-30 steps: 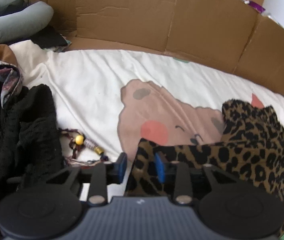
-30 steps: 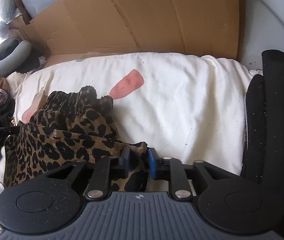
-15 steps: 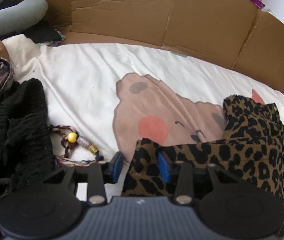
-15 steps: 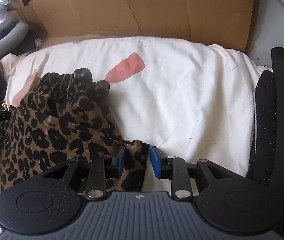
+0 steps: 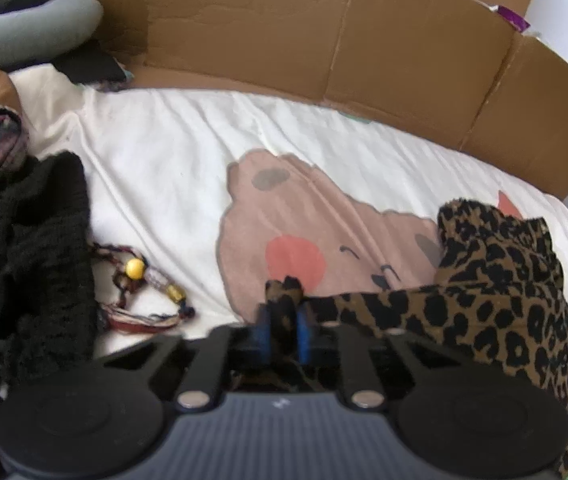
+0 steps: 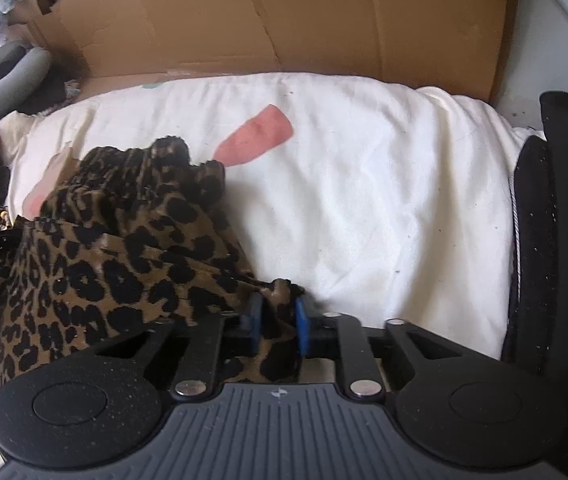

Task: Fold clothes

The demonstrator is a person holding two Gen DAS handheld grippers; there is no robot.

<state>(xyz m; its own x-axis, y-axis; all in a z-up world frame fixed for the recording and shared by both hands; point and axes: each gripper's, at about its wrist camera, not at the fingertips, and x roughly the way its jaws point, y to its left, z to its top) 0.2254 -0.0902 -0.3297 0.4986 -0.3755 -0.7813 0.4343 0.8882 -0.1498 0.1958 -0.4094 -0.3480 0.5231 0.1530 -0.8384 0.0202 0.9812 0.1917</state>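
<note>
**Both claws clamped on the leopard-print garment**

Everything here is placed against the leopard-print garment (image 5: 484, 312), which lies bunched on a white bedspread (image 5: 171, 160) printed with a pink bear (image 5: 304, 220).

Far to the garment's left, at the bedspread's edge, sits a pile of black knitwear (image 5: 31, 256). Between that pile and the garment lies a beaded cord (image 5: 143, 292) with a yellow bead, apart from the garment. Behind the pile, a grey neck pillow (image 5: 23, 24) rests against the cardboard wall (image 5: 284, 32) that runs along the far side of the bedspread.

The left gripper (image 5: 284, 326) has just been closing, and its blue pads now pinch the garment's near left corner; a small tuft of the cloth sticks up above the jaws. From there the garment's edge stretches to the right, and its gathered far end rises in a ruffled heap.

In the right wrist view, the garment (image 6: 103, 264) spreads out to the left of the right gripper (image 6: 277, 326). This gripper has also just been closing, and its pads are clamped on the garment's near right corner, with folded cloth squeezed between them. To the garment's right the bedspread (image 6: 384, 200) is bare, and beyond it, at the frame's edge, stands a black padded object (image 6: 556, 220), well apart from the garment.
</note>
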